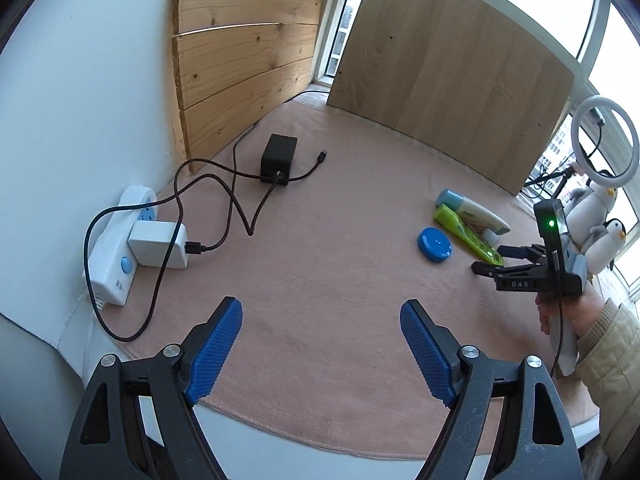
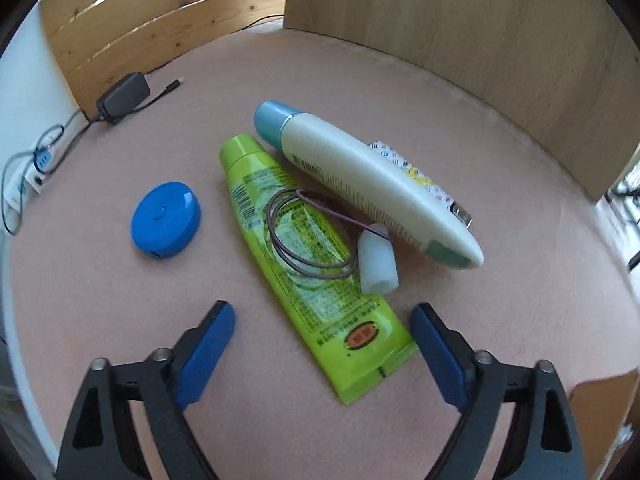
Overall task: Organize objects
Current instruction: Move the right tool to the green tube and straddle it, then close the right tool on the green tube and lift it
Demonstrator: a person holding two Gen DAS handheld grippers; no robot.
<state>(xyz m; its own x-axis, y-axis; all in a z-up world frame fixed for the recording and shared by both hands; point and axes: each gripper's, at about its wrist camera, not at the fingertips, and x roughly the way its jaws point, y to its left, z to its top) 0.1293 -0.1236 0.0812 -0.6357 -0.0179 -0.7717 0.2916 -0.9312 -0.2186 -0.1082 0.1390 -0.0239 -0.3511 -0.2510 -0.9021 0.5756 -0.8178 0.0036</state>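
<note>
From the left wrist view, the left gripper (image 1: 321, 326) hangs over a bare stretch of the pink cloth-covered table (image 1: 320, 280) with its blue ribbed fingers (image 1: 218, 350) spread wide and nothing between them; the task's things lie well ahead and to the right of the fingers, where the right gripper (image 1: 486, 260) is held by a person's hand (image 1: 568, 312) just beside the tail of the flat lime-green plastic tube (image 1: 466, 234), with the round blue plastic disc (image 1: 435, 244) to its left and the cream bottle with a light blue cap (image 1: 472, 210) behind it. Off to the left of the fingers sit a white power strip (image 1: 116, 248) and a black box (image 1: 279, 159) with cables, best left alone. From the right wrist view, the right gripper's fingers (image 2: 208, 346) also stand wide and empty, and the crimped tail of the lime-green tube (image 2: 304, 248) lies between them, closer to the right finger. A thin loop of purple wire (image 2: 304, 236) rests on the tube's middle, a small white translucent cap (image 2: 378, 264) touches its right edge, and the cream bottle (image 2: 372, 184) lies aslant just beyond. I judge the step in hand to be a grasp of the tube; it would go best by centring the tail between the fingers, closing low across the flat width, and lifting slowly so the wire slides off without dragging the cap.
</note>
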